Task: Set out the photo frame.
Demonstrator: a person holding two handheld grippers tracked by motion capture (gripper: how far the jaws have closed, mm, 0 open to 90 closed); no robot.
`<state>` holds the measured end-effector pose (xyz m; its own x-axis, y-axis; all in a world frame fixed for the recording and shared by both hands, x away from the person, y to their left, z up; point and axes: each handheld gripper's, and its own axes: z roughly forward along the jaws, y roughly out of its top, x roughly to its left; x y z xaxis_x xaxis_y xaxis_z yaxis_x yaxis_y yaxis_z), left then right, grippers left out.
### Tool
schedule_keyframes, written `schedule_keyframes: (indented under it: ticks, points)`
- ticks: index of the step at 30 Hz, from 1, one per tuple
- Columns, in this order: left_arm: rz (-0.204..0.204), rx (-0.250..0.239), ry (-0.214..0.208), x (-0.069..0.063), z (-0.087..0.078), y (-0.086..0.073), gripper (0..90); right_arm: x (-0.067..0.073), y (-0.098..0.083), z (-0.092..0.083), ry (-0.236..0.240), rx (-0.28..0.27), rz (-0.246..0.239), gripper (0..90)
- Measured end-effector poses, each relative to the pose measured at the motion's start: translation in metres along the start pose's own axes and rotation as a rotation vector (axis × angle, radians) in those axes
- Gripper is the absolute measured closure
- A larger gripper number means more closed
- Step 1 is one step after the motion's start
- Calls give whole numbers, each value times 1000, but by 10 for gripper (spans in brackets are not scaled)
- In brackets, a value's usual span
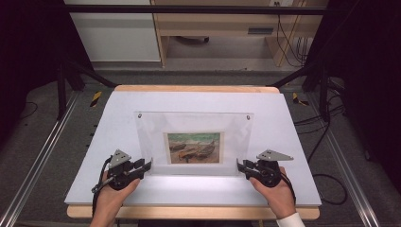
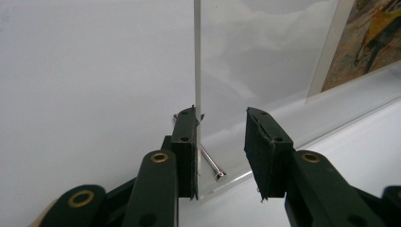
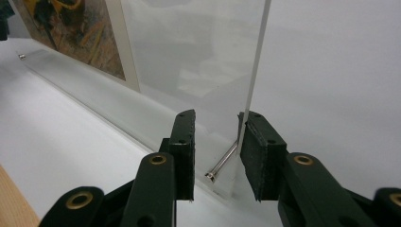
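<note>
A white board [image 1: 198, 101] covers the table, grey floor and pale cabinets beyond. On it stands a clear frame [image 1: 194, 142] with a painted print. The left gripper [image 1: 147, 165] and right gripper [image 1: 240, 165] lie low at its bottom corners, jaws part-open around the acrylic edge, one pad touching, not clamped.

A white surface [image 1: 283, 123] on a wooden board sits over grey floor [image 1: 47, 156]. At 12 o'clock stand a white cabinet [image 1: 118, 38] and a wooden desk [image 1: 222, 23]; cables [image 1: 288, 42] hang at 1 o'clock. Metal rails [image 1: 33, 161] flank both sides.
</note>
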<state>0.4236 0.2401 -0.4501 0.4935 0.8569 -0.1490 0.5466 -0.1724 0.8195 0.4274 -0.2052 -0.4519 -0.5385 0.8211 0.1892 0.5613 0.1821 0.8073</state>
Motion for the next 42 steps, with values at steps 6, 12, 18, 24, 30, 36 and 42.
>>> schedule_keyframes:
  ticks: [6, 12, 18, 24, 30, 36, 42]
  points:
    - [3, 1, -3, 0, 0, -1, 648, 1, 0, 0, -2, 5, -9, 667]
    - [22, 7, -2, -2, 0, -5, 631, 1, -3, 0, 6, 11, -18, 656]
    - [31, -1, -6, -3, -2, -8, 623, 3, -4, 0, 2, 16, -25, 647]
    - [36, 7, -1, -1, -15, -13, 389, 6, -5, -4, -10, 24, -82, 445]
    - [37, -64, 66, 14, -29, -9, 268, -6, -4, -24, -92, -31, -108, 256]
    - [9, -94, 175, 43, -32, -10, 160, -33, -8, -32, -269, -72, -46, 137]
    - [10, -75, 231, 63, -24, -13, 81, -58, -6, -22, -402, -90, -19, 126]
